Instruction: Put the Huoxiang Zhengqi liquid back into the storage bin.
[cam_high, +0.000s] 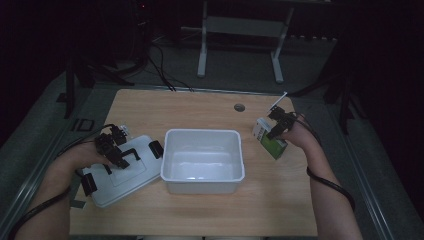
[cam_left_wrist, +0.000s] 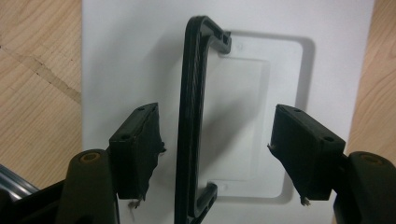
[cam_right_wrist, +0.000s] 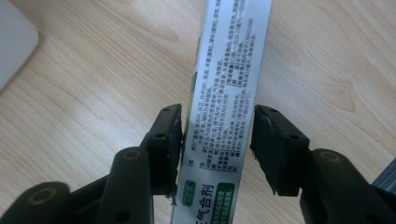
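A white lid (cam_high: 117, 182) with a black handle (cam_high: 131, 154) lies flat at the table's left. My left gripper (cam_high: 116, 152) hovers over it, open. In the left gripper view the handle (cam_left_wrist: 191, 116) runs upright between the jaws of my left gripper (cam_left_wrist: 215, 114), close to the left jaw and apart from the right one, above the lid (cam_left_wrist: 121, 56). At the right, a green and white box (cam_high: 272, 144) stands on the wood. My right gripper (cam_high: 278, 126) holds it from above. In the right gripper view the pads of my right gripper (cam_right_wrist: 217, 116) press on both sides of the printed box (cam_right_wrist: 229, 70).
An open white bin (cam_high: 202, 131) sits mid-table between the lid and the box. The wooden table (cam_high: 200, 107) has a round cable hole (cam_high: 239, 107) near its far edge. Beyond it stand a white frame (cam_high: 240, 25) and floor cables (cam_high: 160, 70).
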